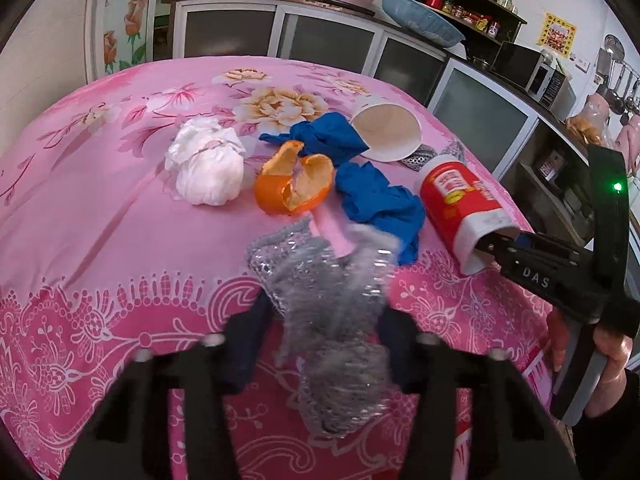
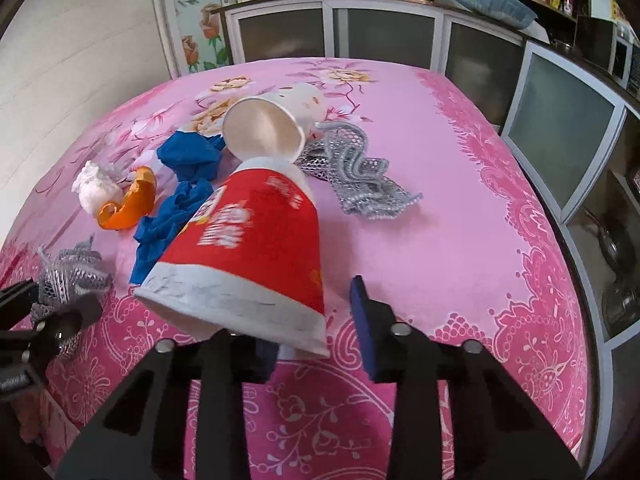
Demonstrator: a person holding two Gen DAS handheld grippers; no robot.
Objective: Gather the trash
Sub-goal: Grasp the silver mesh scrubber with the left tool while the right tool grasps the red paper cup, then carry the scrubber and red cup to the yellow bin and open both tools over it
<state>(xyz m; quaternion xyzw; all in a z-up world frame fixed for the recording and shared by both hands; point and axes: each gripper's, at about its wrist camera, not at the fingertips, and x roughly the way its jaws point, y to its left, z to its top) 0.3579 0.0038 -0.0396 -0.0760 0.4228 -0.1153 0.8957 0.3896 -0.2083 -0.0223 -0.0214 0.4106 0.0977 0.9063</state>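
Left gripper [image 1: 326, 344] clamps silver mesh [image 1: 332, 308]; "DAS"-marked right gripper [image 2: 316, 320] gapes around red cup's [image 2: 248, 248] rim.

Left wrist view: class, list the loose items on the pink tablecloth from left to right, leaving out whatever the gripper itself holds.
White crumpled tissue → orange peel → blue glove → red paper cup.

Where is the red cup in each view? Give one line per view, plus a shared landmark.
Left wrist: the red cup lies on its side at right of centre, and the right gripper reaches into its mouth.
Right wrist: the red cup fills the lower centre, mouth toward the camera, one finger inside it.
Shared landmark: the orange peel, left of the cup in both views.
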